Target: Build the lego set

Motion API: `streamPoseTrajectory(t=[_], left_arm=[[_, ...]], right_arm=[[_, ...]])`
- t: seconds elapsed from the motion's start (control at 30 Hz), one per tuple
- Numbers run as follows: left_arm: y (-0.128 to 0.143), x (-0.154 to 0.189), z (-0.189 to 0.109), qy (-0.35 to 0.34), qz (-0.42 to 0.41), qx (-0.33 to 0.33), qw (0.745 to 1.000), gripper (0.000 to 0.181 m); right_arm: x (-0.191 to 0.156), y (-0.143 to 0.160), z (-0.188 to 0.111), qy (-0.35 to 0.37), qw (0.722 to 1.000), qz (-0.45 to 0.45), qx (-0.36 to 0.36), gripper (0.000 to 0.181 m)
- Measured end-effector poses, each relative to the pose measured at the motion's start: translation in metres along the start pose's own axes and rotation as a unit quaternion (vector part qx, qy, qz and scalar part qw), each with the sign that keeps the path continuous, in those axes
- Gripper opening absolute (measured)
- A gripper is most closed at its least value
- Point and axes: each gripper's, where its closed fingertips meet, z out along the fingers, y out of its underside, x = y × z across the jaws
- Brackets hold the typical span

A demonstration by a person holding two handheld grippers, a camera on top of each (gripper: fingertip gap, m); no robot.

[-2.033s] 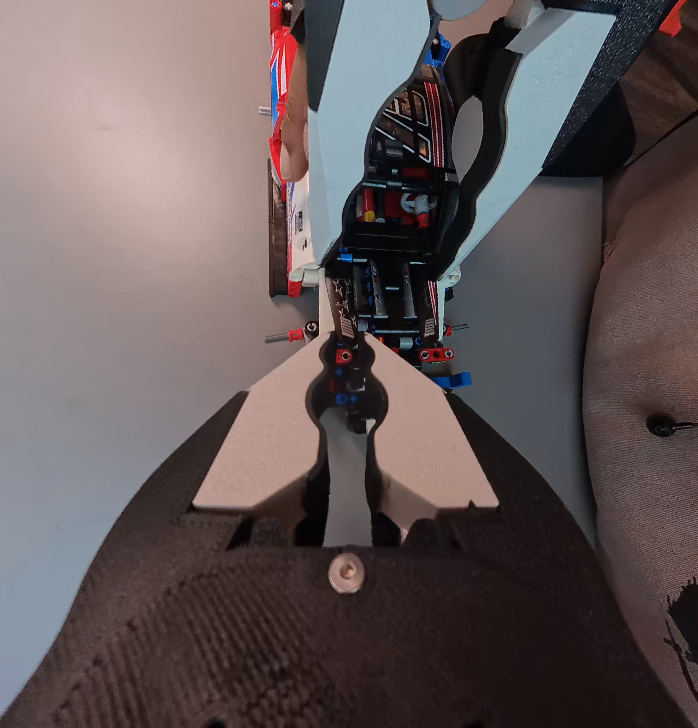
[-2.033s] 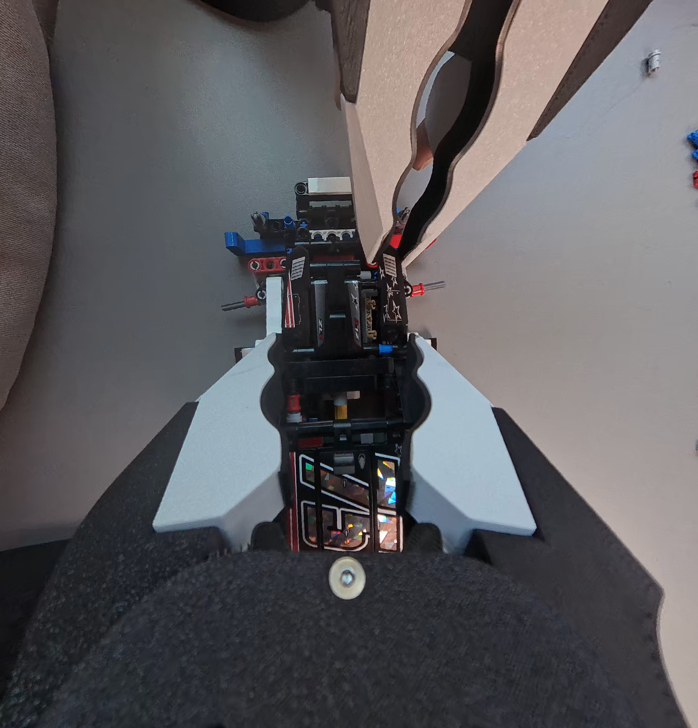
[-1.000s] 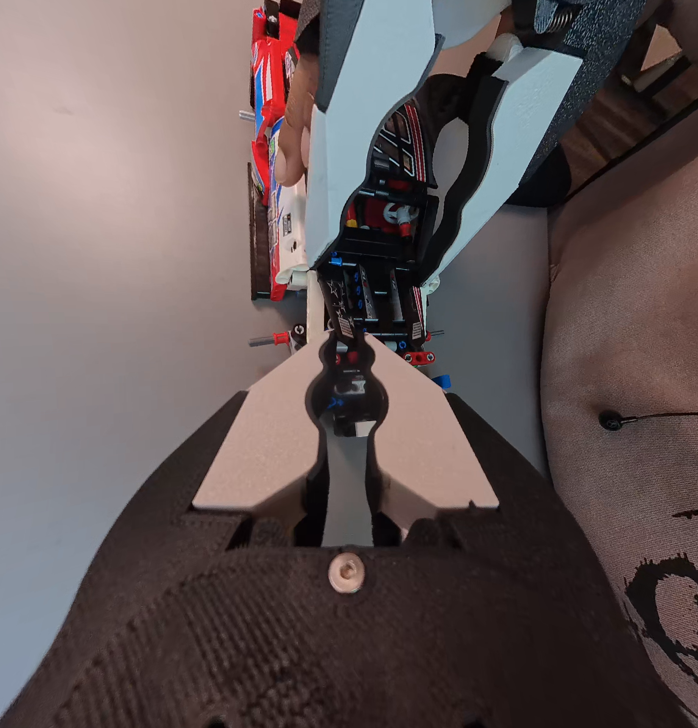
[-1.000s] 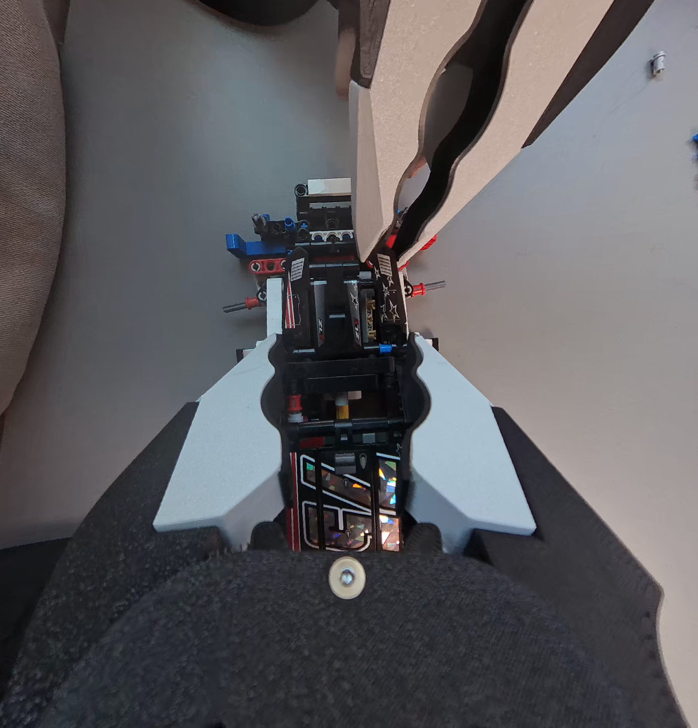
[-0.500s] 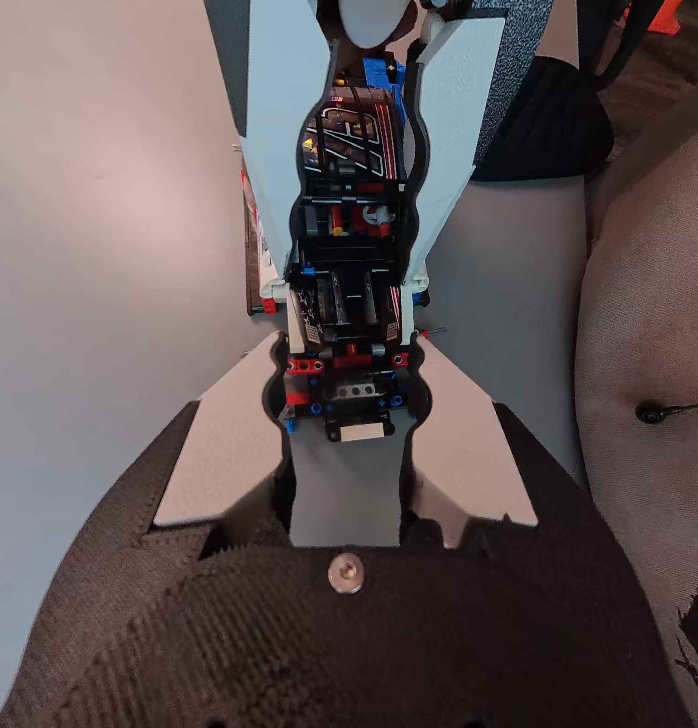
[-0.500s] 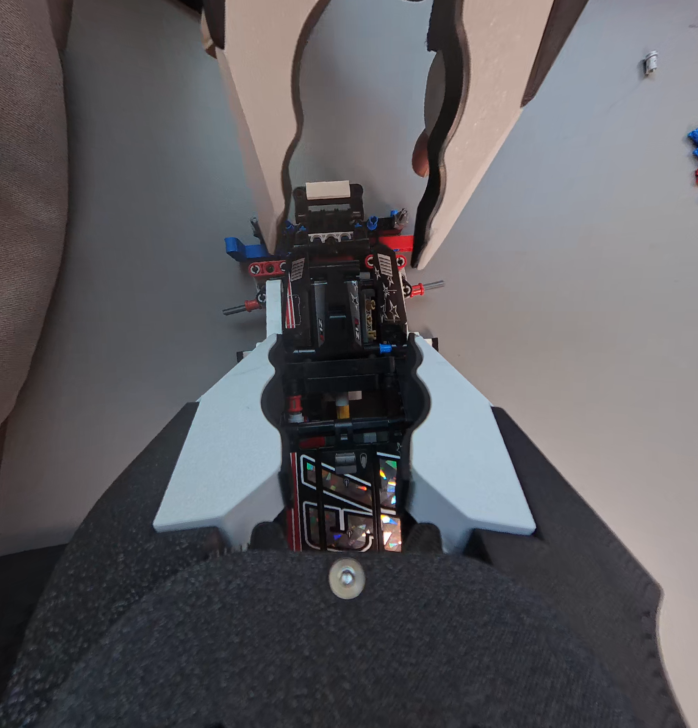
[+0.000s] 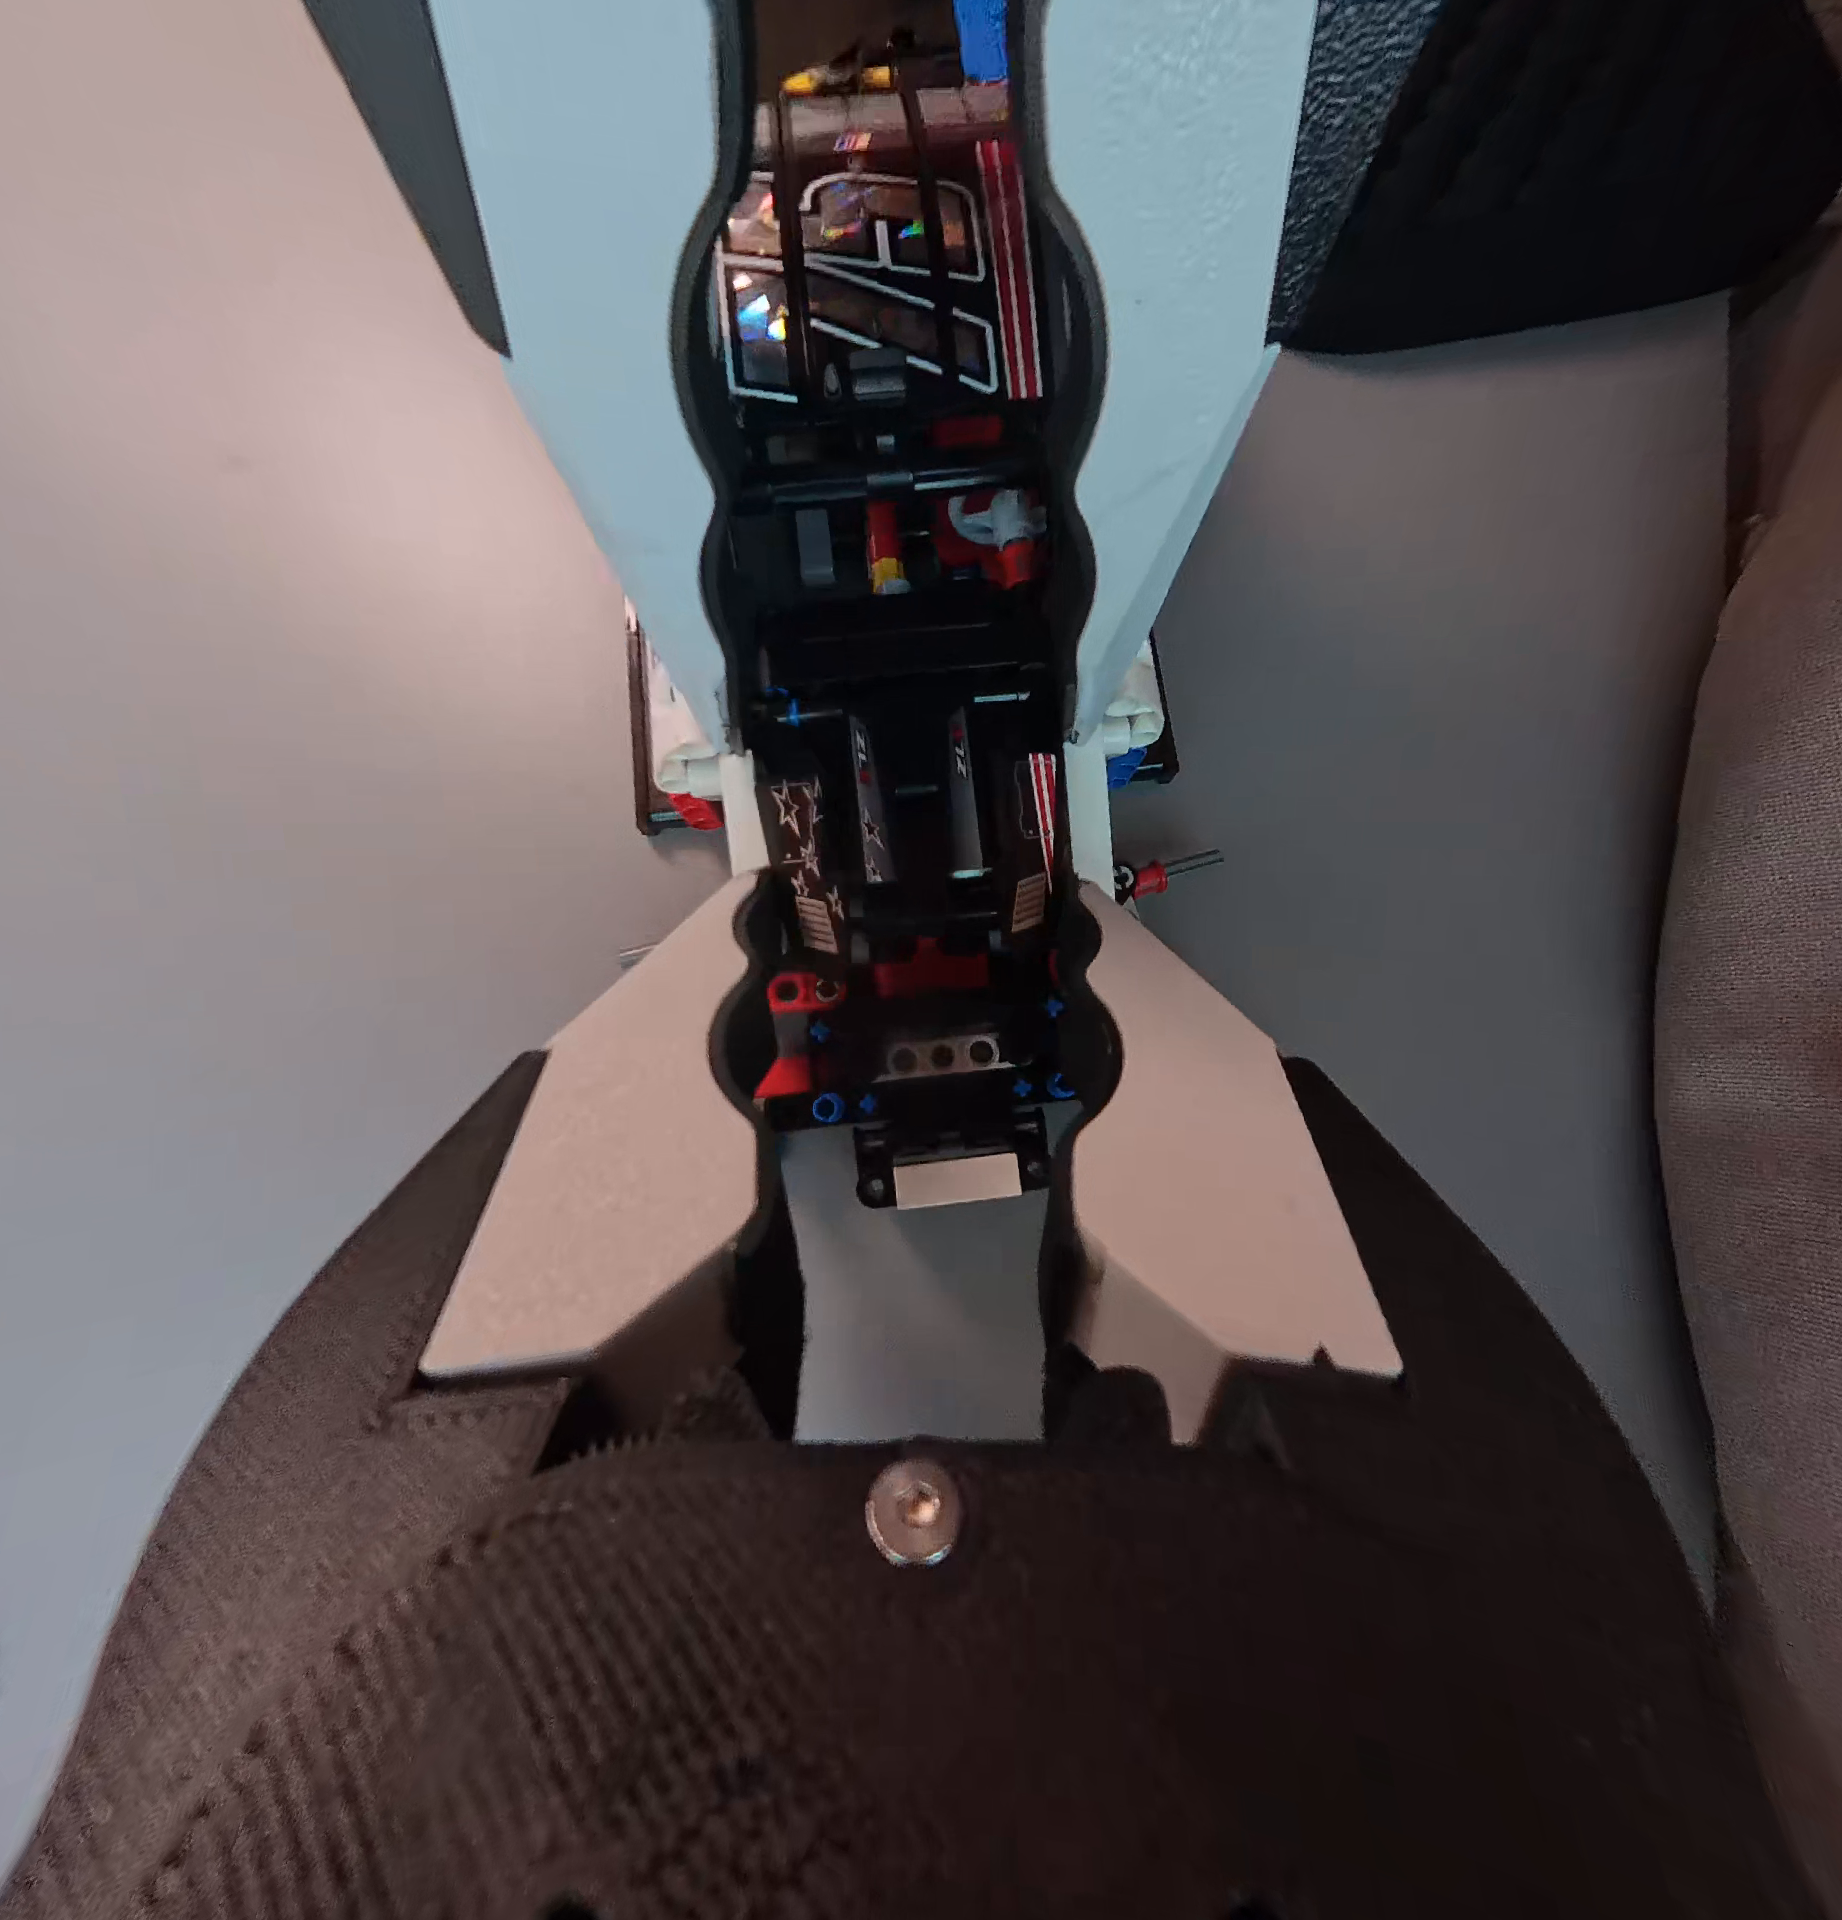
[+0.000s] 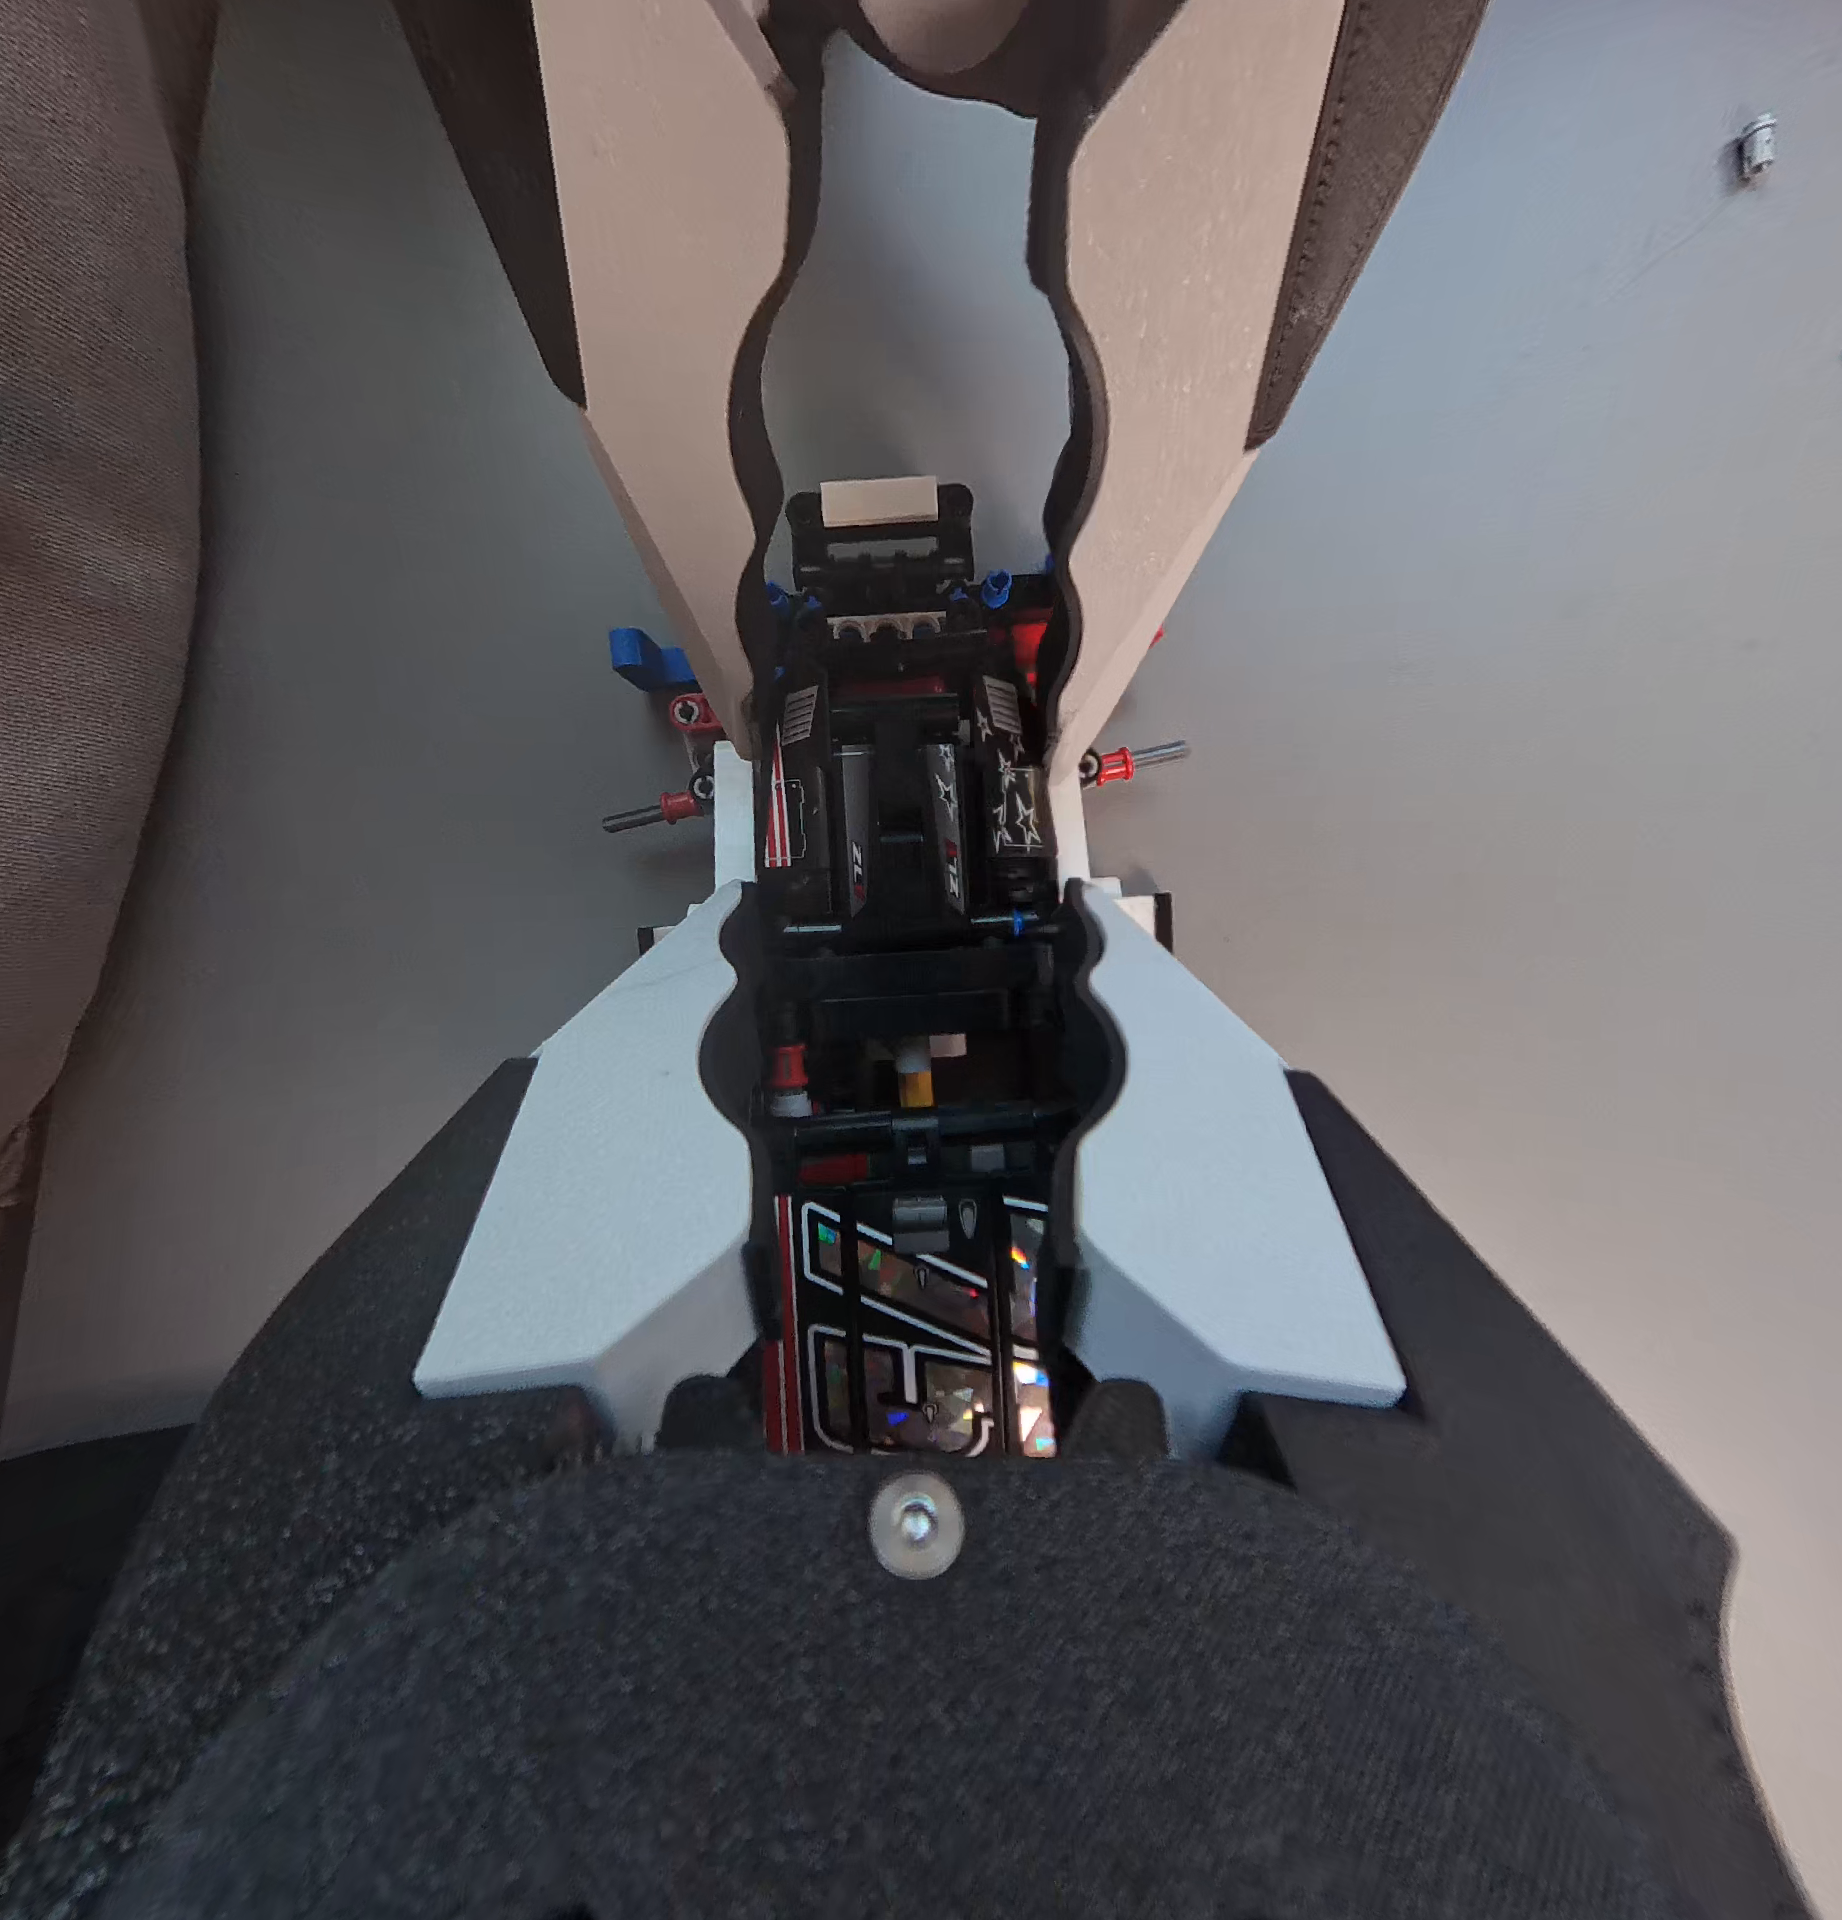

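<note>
**Left fingers swap narrow pinch for wide straddle of car's end**

While the right gripper [image 8: 912, 904] stays clamped on the lego car [image 8: 901, 831] mid-body, the left gripper [image 7: 912, 914] has changed: a second ago its fingers [image 7: 626, 1091] were nearly together on a thin part at the car's end; now they are spread and straddle that end, apparently touching both sides, though contact is not certain. Car lies on the grey surface [image 8: 1519, 831], between both grippers. Loose pieces [image 8: 1758, 140] at 2 o'clock, well apart. Likely a two-handed brace or lift comes next.

Opposed close wrist views, shared lego car [image 7: 901, 810]
</note>
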Motion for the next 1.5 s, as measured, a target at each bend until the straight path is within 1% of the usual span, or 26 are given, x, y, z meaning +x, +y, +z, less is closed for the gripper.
streamPoseTrajectory(t=[0.27,0.47,0.63,0.67,0.73,0.87,0.93,1.1,1.27,1.37,1.5], left_arm=[[-0.001,0.001,0.0,0.016,-0.004,0.008,1.0,0.049],[-0.001,0.001,0.0,0.016,-0.004,0.013,1.0,0.049],[-0.002,0.0,-0.001,0.015,-0.004,0.029,0.999,0.049],[-0.003,0.0,-0.002,0.014,-0.007,0.033,0.999,0.049],[-0.005,0.0,-0.004,0.013,-0.018,0.044,0.999,0.055],[-0.003,0.001,-0.004,0.006,-0.019,0.048,0.999,0.058],[-0.003,0.0,-0.002,-0.004,-0.014,0.045,0.999,0.049],[0.0,-0.001,0.0,-0.01,-0.015,0.03,0.999,0.048],[-0.001,0.0,0.001,-0.02,-0.021,0.034,0.999,0.048],[-0.003,0.0,0.003,-0.028,-0.033,0.043,0.998,0.048],[-0.008,-0.002,0.007,-0.047,-0.041,0.057,0.996,0.048]], right_arm=[[-0.001,0.0,0.0,-0.002,1.0,-0.005,-0.007,0.053],[-0.001,0.0,0.0,-0.002,1.0,-0.006,-0.009,0.054],[0.001,-0.001,0.0,0.007,1.0,0.003,0.0,0.054],[0.002,-0.002,-0.001,0.013,1.0,0.006,0.005,0.057],[0.003,-0.001,-0.004,0.023,1.0,0.007,0.012,0.066],[-0.001,-0.004,-0.01,0.031,0.999,0.02,0.038,0.068],[0.0,-0.004,-0.012,0.047,0.998,0.023,0.046,0.068],[-0.005,-0.004,-0.025,0.081,0.993,0.034,0.074,0.068],[-0.013,0.007,-0.041,0.137,0.984,0.055,0.095,0.068],[-0.018,0.018,-0.045,0.169,0.977,0.077,0.104,0.067],[-0.018,0.041,-0.05,0.219,0.964,0.111,0.101,0.067]])
